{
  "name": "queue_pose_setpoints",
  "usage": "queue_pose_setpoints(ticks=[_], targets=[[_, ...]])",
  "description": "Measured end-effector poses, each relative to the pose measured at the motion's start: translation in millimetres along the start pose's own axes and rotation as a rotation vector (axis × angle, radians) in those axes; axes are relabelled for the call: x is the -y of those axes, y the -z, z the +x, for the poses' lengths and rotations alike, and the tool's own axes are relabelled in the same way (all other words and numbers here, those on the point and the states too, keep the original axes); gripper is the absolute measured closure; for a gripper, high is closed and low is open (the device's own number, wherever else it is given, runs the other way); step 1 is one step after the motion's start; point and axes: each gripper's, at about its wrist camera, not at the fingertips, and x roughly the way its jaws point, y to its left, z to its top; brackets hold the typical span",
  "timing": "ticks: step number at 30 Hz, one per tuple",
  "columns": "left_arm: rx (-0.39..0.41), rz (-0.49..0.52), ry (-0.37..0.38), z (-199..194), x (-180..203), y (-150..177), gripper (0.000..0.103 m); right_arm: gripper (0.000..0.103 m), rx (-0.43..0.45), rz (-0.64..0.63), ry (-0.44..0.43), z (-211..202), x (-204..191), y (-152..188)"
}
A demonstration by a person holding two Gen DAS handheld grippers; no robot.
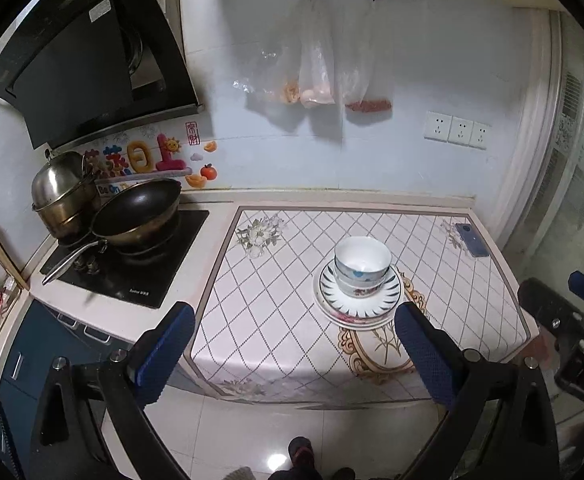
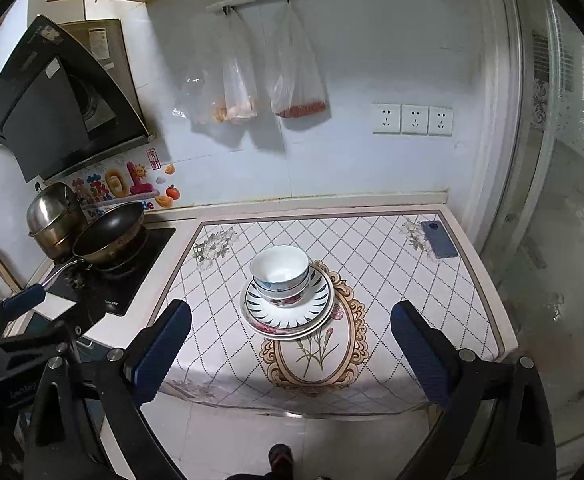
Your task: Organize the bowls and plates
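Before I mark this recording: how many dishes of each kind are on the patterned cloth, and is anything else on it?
Bowls: 2, nested, on top of the plates
Plates: 3, going by the stacked rims, which are hard to separate
Phone: 1, at the far right corner
Total: 6

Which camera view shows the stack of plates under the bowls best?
The right wrist view: the plates lie near the picture's middle, and their rims show as separate layers at the front edge. In the left wrist view the plates are also whole, but the left gripper's finger stands close beside them.
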Motion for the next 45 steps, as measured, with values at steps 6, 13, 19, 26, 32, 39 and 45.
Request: queue_pose_setpoints(ticks=[6, 13, 19, 26, 32, 39, 45], targets=[[0.003, -0.005, -0.010, -5.1, -3.4, 4.9, 0.000, 0.001, 0.000, 0.003, 0.000, -4.6, 0.9, 4.4], [0.012, -0.001, -0.020, -8.7, -6.6, 5.6, 0.000, 0.001, -0.005, 0.008, -0.001, -4.6, 0.3, 8.5], [0.018, -0.004, -0.022, -10.8, -9.0, 5.4, 0.000, 0.001, -0.006, 0.004, -0.005, -3.7, -1.2, 9.1], [0.009, -0.010, -0.021, -9.7, -8.0, 3.7, 0.000, 0.001, -0.006, 0.004, -0.007, -0.5, -1.4, 9.3], [0.009, -0.011, -0.020, -9.8, -7.6, 3.6, 0.000, 0.001, -0.006, 0.005, -0.003, -0.4, -2.1, 8.4], [0.007, -0.010, -0.017, -7.2, -8.1, 1.3, 0.000, 0.001, -0.005, 0.003, 0.004, 4.9, -3.3, 5.2], [0.013, -0.010, -0.016, -6.4, -7.4, -1.1, 0.000, 0.001, 0.004, 0.000, 0.007, 5.7, -4.8, 3.2]])
